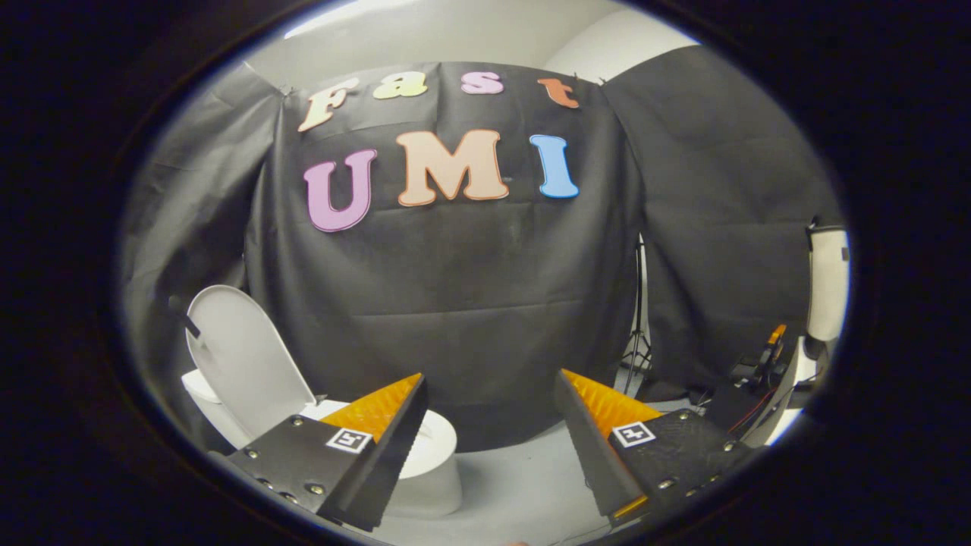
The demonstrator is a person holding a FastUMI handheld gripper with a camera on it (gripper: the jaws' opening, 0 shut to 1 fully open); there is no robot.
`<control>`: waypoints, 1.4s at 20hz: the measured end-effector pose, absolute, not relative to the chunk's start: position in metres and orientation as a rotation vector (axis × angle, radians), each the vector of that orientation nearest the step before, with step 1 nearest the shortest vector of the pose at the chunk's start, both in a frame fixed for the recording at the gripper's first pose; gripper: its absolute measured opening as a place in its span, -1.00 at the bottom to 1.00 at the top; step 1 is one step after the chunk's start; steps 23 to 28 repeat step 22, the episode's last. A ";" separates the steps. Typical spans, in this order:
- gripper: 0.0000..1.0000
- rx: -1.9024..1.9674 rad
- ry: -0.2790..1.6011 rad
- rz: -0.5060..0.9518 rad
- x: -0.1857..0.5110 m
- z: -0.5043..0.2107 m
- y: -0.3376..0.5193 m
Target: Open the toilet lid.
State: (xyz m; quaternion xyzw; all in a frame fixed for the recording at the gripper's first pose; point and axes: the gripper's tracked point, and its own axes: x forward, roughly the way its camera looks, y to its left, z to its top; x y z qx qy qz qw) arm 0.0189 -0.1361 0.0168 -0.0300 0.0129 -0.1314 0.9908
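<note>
Gripper [489, 425]: fingers wide apart, holding nothing, clear of toilet [436, 455]. Lid [243, 364]: standing upright (task seemingly done). Risk: a bump could send it falling shut.

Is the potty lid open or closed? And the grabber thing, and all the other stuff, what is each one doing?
toilet lid: up, standing open, tilted back.
toilet: bowl uncovered, on the floor behind the left finger.
gripper: open, fingers wide apart, holding nothing, away from the lid.
tripod stand: upright by the black cloth.
</note>
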 end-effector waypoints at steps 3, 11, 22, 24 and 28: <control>0.98 -0.029 0.029 -0.254 0.021 0.004 -0.136; 0.98 0.020 0.049 -0.246 0.024 -0.017 -0.135; 0.99 0.082 0.050 -0.272 0.017 -0.031 -0.147; 0.99 0.082 0.050 -0.272 0.017 -0.031 -0.147; 0.99 0.082 0.050 -0.272 0.017 -0.031 -0.147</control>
